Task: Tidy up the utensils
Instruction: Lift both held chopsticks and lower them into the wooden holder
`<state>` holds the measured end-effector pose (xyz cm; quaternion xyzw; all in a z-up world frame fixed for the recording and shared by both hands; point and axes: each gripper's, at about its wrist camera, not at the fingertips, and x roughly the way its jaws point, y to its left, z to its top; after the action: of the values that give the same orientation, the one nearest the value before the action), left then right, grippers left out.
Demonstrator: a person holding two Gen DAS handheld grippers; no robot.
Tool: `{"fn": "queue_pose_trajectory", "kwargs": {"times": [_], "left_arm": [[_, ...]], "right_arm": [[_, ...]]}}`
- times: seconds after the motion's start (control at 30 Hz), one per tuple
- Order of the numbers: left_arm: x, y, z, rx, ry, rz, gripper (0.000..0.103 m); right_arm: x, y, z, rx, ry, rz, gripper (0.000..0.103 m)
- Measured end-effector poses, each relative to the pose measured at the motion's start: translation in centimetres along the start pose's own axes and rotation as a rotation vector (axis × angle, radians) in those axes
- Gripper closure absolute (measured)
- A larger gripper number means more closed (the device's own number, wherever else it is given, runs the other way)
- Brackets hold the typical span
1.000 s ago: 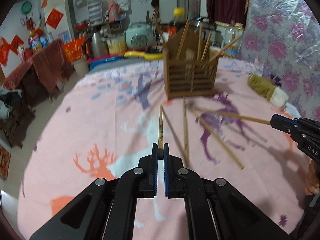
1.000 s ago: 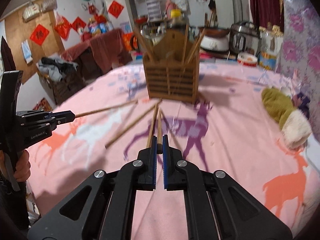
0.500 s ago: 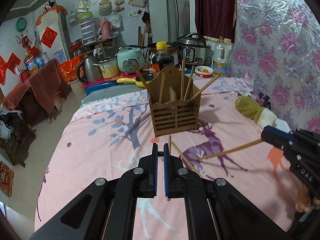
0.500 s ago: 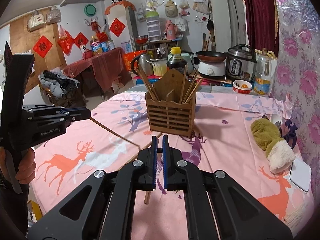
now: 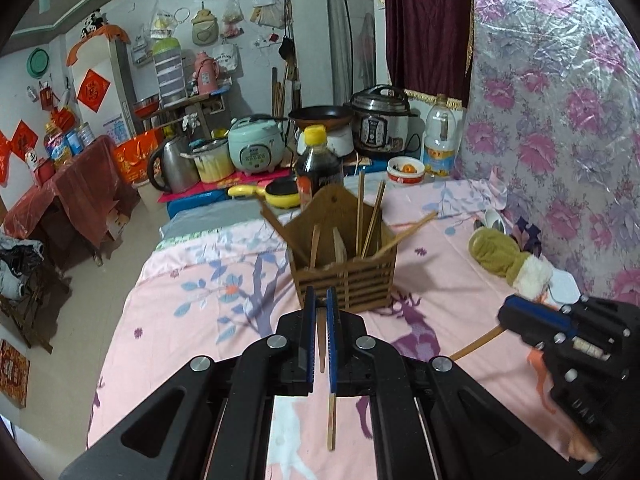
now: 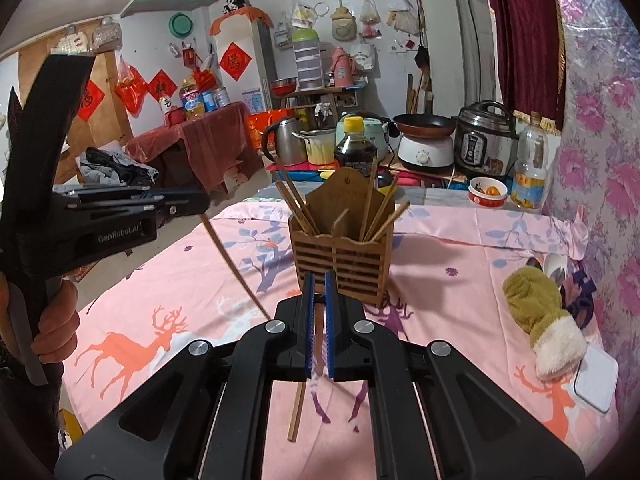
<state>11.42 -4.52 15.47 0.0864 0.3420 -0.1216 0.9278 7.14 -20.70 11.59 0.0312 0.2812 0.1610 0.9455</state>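
the left gripper (image 5: 319, 334) has its jaws narrow and clamped on a chopstick (image 5: 331, 420) that hangs down below them; the right gripper (image 6: 317, 322) is likewise closed on its own chopstick (image 6: 297, 412), which droops under its jaws; both are lifted above the pink deer-print sheet (image 6: 460, 272) and face the wooden slatted holder (image 6: 342, 260), which stands upright on the sheet near the middle and already carries several chopsticks leaning outward; to do this step well, i judge each stick should be swung upright, its lower tip brought above an open compartment, kept clear of the leaning sticks, then lowered inside before the jaws release; taking turns would avoid the two grippers crowding the holder; readable writing: "genrobot.ai" on the left gripper's body (image 6: 120, 234); the red paper squares (image 6: 235, 60) on the wall bear characters i cannot read surely
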Motion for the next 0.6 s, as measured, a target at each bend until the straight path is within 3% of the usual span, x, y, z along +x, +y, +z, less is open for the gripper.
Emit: {"fn": "queue_pose_trajectory", "kwargs": {"times": [0.13,0.4,0.6], "left_arm": [[-0.3,-0.4,2.8,0.004,-0.028,-0.015,0.097],[-1.2,-1.7,9.5,0.018,-0.136,-0.01,0.097],[2.7,-1.1,11.3,-0.028,-0.152,0.001,0.097]], "right_arm": [[0.4,-0.2,2.2,-0.002,-0.013,-0.009,0.097],[0.4,-1.0,9.7,0.017,-0.111,-0.061,0.097],[4.3,-2.6,12.7,0.082,-0.135,-0.081,0.097]]}}
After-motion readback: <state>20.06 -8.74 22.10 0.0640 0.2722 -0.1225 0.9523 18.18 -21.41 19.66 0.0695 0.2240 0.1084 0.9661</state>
